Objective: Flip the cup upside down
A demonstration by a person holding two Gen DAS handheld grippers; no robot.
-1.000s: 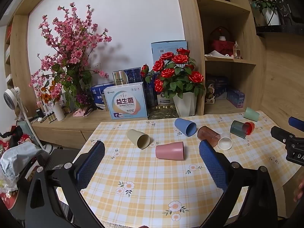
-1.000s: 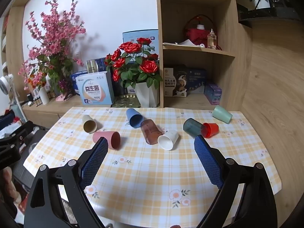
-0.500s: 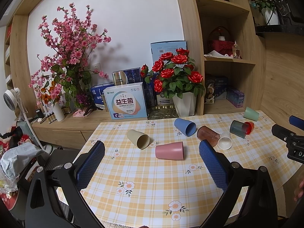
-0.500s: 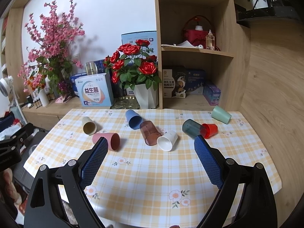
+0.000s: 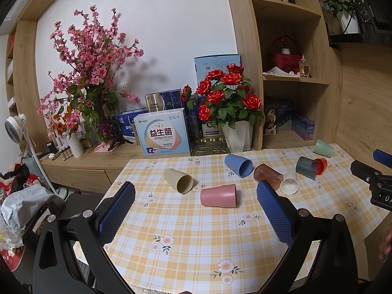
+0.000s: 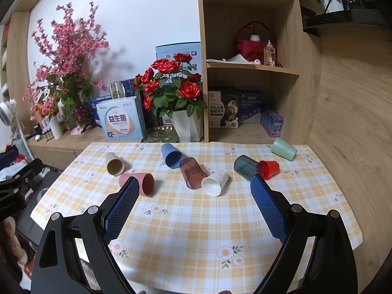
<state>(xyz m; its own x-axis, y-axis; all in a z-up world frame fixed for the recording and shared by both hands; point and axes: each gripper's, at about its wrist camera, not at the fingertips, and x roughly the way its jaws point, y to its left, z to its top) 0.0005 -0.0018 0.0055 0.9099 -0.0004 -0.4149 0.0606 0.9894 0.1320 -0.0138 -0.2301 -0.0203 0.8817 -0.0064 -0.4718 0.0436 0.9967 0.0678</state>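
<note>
A: Where did the cups lie?
B: All tipped on the tabletop (image 5: 186, 232). The pink cup (image 5: 218, 195) lay on its side just in front of the beige cup (image 5: 178, 180), untouched.
A: Claws?
B: Left claw (image 5: 196, 210) and right claw (image 6: 194, 204) both hung spread apart, holding nothing.
A: Step?
B: Approach, I judged. Next: straddle the pink cup's wall, pinch, lift, and set it mouth-down.

Domestic living or dining room. Worktop (image 6: 196, 225) under a yellow plaid, flower-print cloth. Behind it a low wooden sideboard (image 5: 98, 156) and built-in wooden shelving (image 6: 252, 68) holding boxed goods, jars and a bottle. Potted red roses (image 6: 171, 83), pink blossom branches in a vase (image 5: 90, 73), a small white fan (image 5: 14, 129). Wood-panelled wall on the right.
</note>
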